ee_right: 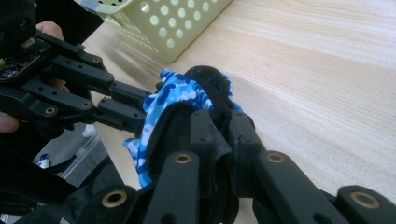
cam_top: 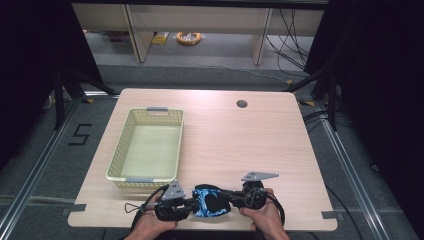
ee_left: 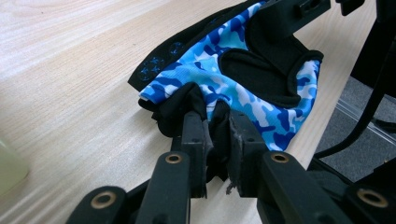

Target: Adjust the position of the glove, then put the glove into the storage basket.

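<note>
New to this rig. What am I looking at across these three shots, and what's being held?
No robot here: a person holds a two-jaw hand-held gripper in each hand at a wooden table.

The high view comes from a fixed camera above the person's side, looking forward and down; the forearms come in at the bottom. The other two pictures come from cameras riding on each gripper, looking along its own black jaws.

On the table stand a pale yellow perforated basket, nothing visible in it, and, near the front edge, a blue camouflage glove with black patches.

The left hand-held gripper is shut on black fabric at one end of the glove. The right hand-held gripper is shut on the opposite end. So the glove is pinched between the two, close to the table.
</note>
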